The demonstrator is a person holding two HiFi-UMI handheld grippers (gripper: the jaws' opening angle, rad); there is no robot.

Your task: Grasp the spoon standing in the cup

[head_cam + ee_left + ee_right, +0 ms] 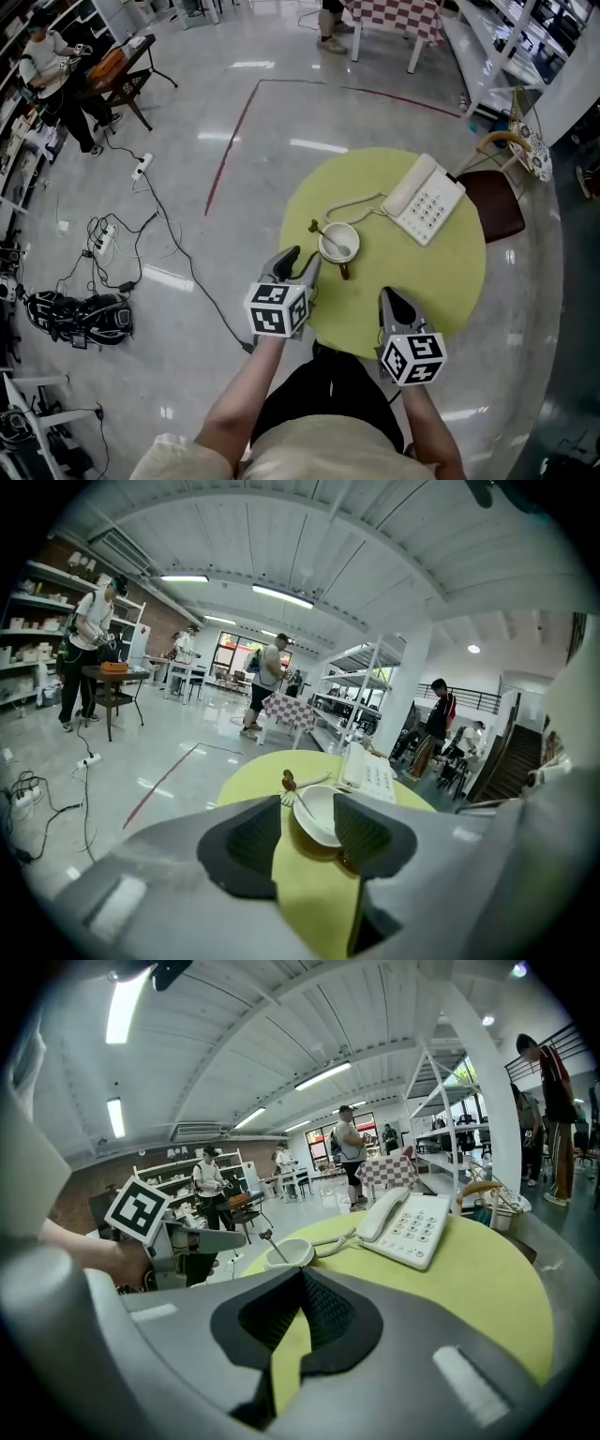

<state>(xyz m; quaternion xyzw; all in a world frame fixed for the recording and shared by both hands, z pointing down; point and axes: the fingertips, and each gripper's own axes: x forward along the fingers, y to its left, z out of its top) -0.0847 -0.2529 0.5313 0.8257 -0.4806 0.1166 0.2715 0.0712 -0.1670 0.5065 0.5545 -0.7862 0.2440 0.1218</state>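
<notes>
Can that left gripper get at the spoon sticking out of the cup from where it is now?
Probably yes. The left gripper is open and just short of the cup. The spoon leans out over the rim toward its side, and nothing lies between them.

**What I can't make out around the cup**

From the head view, the spoon (322, 229) is too small for me to read. Its bowl end sits hidden inside the cup (338, 243). A brown thing (344, 270) pokes out from under the cup on my near side, and I can't tell what it is. In the left gripper view, one pad (361, 834) of the left gripper (307, 810) covers part of the cup's side and most of that brown thing. In the right gripper view, the cup's base drops behind the right gripper (300, 1276).
</notes>
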